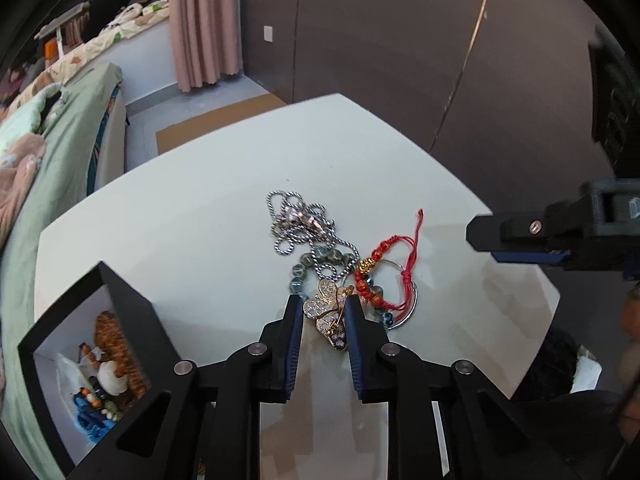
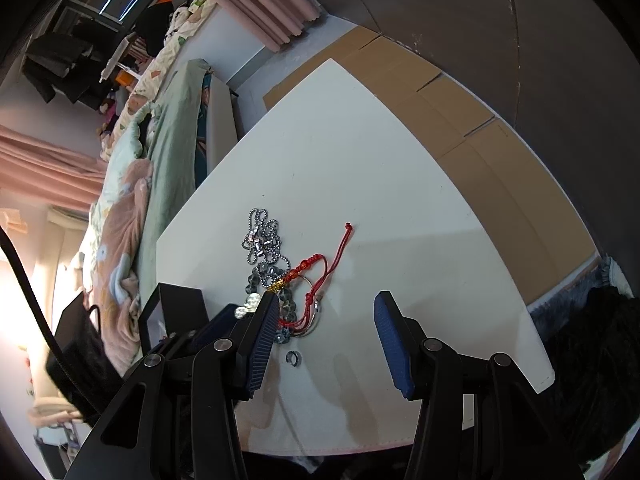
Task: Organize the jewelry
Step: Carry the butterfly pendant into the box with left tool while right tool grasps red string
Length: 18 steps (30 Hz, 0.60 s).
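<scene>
— So which hand is nearer the butterfly brooch (image 1: pixel 330 314)?

— Left gripper (image 1: pixel 323 322). The brooch lies between its fingers at the near edge of the jewelry pile (image 1: pixel 320 256) on the white table (image 1: pixel 200 240), long axis slanting across the gap. The pads look to be touching its edges; I'd call that a grip.

— And the right gripper (image 2: pixel 326 332)?

— Jaws apart, nothing between them, hovering right of the pile.

— Any container?

— A black box (image 1: pixel 132 312) left of the pile, already holding beaded and woven pieces.
</scene>
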Motion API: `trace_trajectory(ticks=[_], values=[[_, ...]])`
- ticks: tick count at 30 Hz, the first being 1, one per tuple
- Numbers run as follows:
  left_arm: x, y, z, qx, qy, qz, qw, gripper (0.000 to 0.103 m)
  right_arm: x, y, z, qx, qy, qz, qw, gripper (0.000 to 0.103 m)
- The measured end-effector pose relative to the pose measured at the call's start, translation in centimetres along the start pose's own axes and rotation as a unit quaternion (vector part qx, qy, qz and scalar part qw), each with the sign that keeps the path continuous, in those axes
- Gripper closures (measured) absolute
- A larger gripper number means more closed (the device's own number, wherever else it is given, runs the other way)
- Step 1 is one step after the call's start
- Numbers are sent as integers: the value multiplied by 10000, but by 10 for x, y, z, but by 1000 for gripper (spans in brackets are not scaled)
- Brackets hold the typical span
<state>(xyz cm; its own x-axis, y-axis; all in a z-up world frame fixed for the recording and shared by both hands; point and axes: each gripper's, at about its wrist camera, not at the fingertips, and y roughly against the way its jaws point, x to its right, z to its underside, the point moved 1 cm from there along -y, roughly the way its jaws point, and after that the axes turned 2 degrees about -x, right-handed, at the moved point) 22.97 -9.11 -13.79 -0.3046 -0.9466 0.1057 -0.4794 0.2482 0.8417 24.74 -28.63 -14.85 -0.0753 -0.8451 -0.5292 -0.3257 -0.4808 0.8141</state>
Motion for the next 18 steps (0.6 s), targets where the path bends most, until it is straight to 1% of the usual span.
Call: trace_trajectory(ticks=[3,6,11,16,18], values=[[-7,10,0,97,141,15,9999,81,-1,-3,0,-25,2,11,10000,52],[-12,23,-2,275,241,12,9993,81,-3,-7,0,-55,23,40,10000,52],[-17,39,-4,521,357,-7,9980,81,-10,-18,-1,-91,73,215,9997,52],[-29,50,-2,667,546,-65,9963,81,-26,-32,-7,74,320,857,9958,53],[-35,54,-2,709,632,-96,9954,81,-31,-39,-9,62,419,986,9942,58]])
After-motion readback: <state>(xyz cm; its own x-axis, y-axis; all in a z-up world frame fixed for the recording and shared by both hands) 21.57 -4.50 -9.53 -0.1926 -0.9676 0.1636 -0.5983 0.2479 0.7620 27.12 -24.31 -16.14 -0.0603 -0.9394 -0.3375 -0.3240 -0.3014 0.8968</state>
